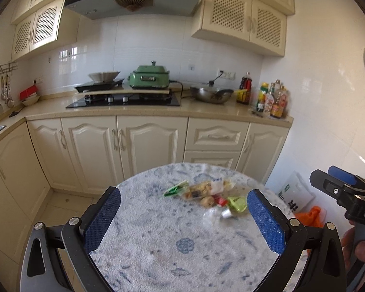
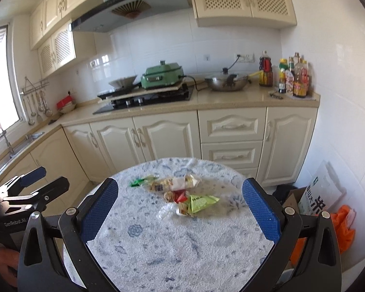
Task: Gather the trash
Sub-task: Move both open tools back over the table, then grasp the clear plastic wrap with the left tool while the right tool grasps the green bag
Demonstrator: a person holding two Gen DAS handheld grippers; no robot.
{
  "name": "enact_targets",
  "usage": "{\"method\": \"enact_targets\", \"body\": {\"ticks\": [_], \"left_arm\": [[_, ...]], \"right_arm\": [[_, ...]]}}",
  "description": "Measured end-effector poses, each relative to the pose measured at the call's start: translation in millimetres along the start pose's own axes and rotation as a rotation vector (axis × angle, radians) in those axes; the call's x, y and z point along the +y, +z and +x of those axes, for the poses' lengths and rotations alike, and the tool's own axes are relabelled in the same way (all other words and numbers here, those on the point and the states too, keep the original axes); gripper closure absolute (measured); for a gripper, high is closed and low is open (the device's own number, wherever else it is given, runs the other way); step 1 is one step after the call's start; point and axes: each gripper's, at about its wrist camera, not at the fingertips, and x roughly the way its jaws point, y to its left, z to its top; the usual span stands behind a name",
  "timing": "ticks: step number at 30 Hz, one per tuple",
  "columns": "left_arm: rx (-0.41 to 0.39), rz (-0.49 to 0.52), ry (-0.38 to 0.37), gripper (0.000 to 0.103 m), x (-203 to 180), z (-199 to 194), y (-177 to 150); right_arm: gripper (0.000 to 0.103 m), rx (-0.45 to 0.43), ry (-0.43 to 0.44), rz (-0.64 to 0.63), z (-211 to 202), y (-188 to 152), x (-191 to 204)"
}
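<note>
A small pile of trash lies on the round table (image 1: 158,255) with a white and blue cloth: a green wrapper (image 1: 175,189), a clear snack bag (image 1: 204,188), a red wrapper (image 1: 219,200), a light green packet (image 1: 237,203) and clear plastic (image 1: 213,215). The same pile shows in the right wrist view, with the light green packet (image 2: 202,202) and snack bag (image 2: 172,183). My left gripper (image 1: 183,205) is open and empty, just short of the pile. My right gripper (image 2: 180,196) is open and empty, also facing the pile. Each gripper shows at the edge of the other's view.
Cream kitchen cabinets (image 1: 146,143) and a counter with a stove (image 1: 124,99), green cooker (image 1: 149,77), wok (image 1: 210,93) and bottles (image 1: 272,101) stand behind the table. An orange bag (image 2: 344,223), a cardboard box (image 2: 293,198) and a white bag (image 2: 321,192) sit on the floor at the right.
</note>
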Motion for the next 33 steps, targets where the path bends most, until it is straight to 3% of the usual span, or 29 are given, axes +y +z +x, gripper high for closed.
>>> {"method": "enact_targets", "body": {"ticks": [13,23,27,30,31,33], "left_arm": [[0.205,0.014,-0.029,0.001,-12.6,133.2,-0.5],[0.320,0.032,-0.012,0.001,-21.5,212.8,-13.7],[0.341,0.032,-0.007,0.001,-22.0,234.4,-14.5],[0.354,0.041,-0.009,0.001,-25.3,249.8,-14.7],[0.359,0.041,-0.013,0.001,-26.3,255.7,-14.6],[0.368,0.044,-0.021,0.001,-29.5,266.2,-17.0]], "right_arm": [[0.000,0.282,-0.029,0.057,119.4,-46.4,-49.6],[0.002,0.373,-0.007,0.095,199.1,-57.2,-68.2],[0.021,0.422,0.004,0.077,230.8,-62.6,-66.1],[0.050,0.445,0.016,0.057,244.9,-70.2,-63.4],[0.069,0.434,-0.007,0.032,243.8,-70.9,-62.0],[0.074,0.434,-0.009,0.011,241.9,-73.2,-63.4]]}}
